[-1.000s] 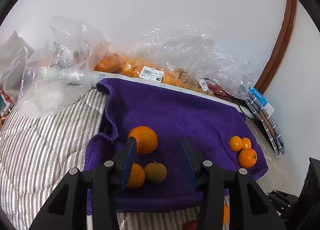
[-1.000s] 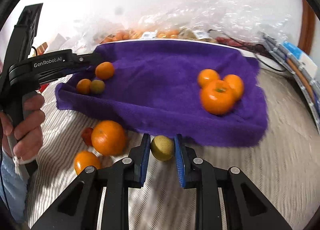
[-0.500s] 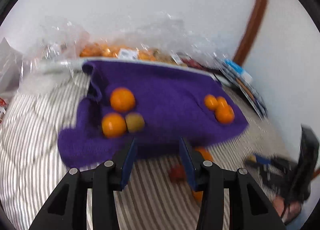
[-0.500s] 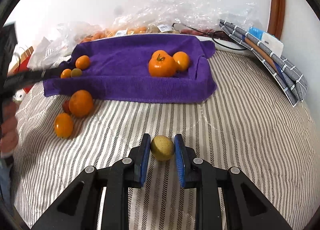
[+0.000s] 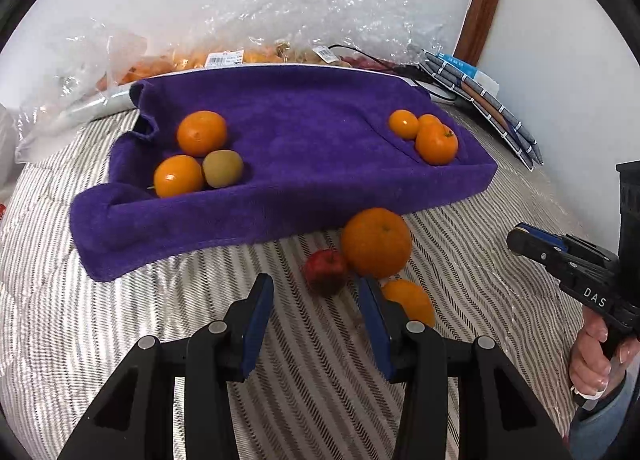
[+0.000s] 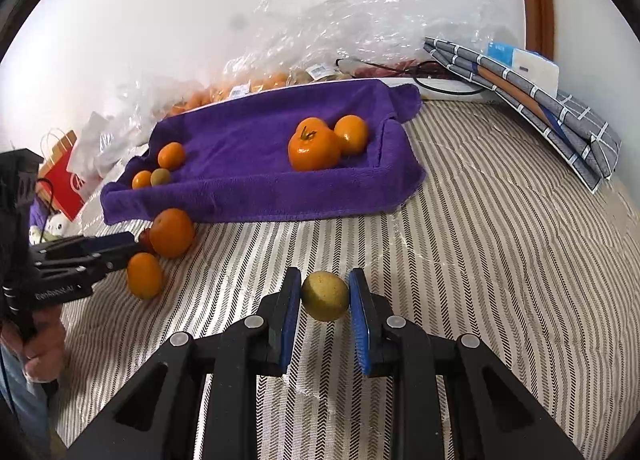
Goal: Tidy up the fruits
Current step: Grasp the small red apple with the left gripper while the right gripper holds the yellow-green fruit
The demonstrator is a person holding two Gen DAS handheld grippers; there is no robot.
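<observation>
1. right gripper [image 6: 325, 300] clamps a small round yellow-green fruit [image 6: 325, 297], dull and speckled, above the striped bedding [image 6: 480, 260].
2. left gripper [image 5: 316, 324] is partly open and empty, near the red fruit [image 5: 325, 271].

A bed [image 6: 500, 244] with a striped grey-and-white cover carries everything. A purple towel [image 5: 304, 132] lies spread on it, its edges turned up. Just in front of the towel, directly on the cover, sit a large orange [image 5: 376, 242], a small red fruit [image 5: 325, 271] touching it, and a smaller orange [image 5: 412, 300]. Clear plastic bags [image 5: 280, 20] and folded grey cloths [image 6: 540, 108] lie along the far edge by the wall.
</observation>
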